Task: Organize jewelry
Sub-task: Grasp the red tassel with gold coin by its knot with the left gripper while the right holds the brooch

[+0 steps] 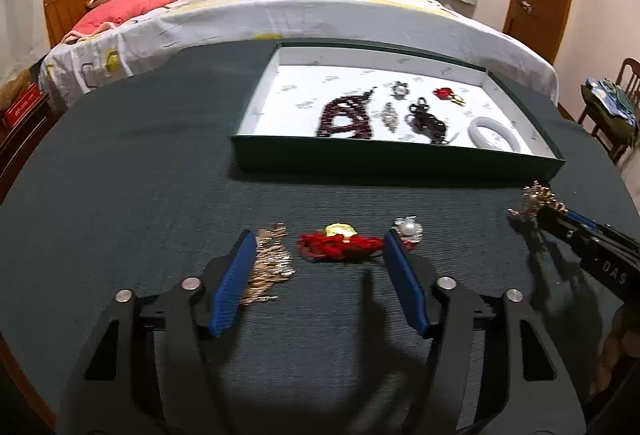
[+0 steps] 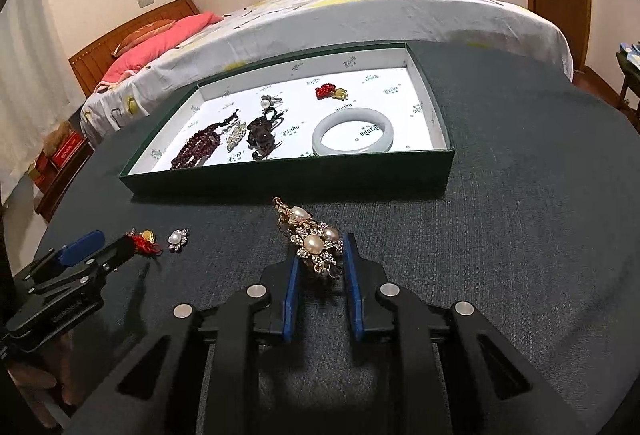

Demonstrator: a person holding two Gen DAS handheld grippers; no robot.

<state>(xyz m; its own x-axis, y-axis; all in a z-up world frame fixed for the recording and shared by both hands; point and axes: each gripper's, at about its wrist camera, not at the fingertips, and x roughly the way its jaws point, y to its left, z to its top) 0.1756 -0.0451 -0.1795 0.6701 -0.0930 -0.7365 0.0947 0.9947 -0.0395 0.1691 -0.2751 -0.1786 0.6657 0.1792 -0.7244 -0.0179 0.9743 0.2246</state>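
Note:
My right gripper (image 2: 320, 255) is shut on a gold and pearl brooch (image 2: 314, 241), held a little above the dark table in front of the green tray (image 2: 280, 177); it also shows in the left wrist view (image 1: 536, 199). My left gripper (image 1: 320, 247) is open, low over the table. A red knot charm with a gold piece (image 1: 340, 243) lies between its fingertips. A gold tassel piece (image 1: 270, 263) lies by the left finger (image 1: 236, 275) and a pearl flower pin (image 1: 409, 229) by the right finger.
The tray (image 1: 392, 163) holds dark red beads (image 1: 346, 115), a silver clip (image 1: 390, 115), a ring (image 1: 399, 89), a dark pendant (image 1: 426, 119), a red charm (image 1: 446, 94) and a white bangle (image 1: 496, 133). A bed (image 1: 300, 11) stands behind the table, a chair (image 1: 616, 103) at right.

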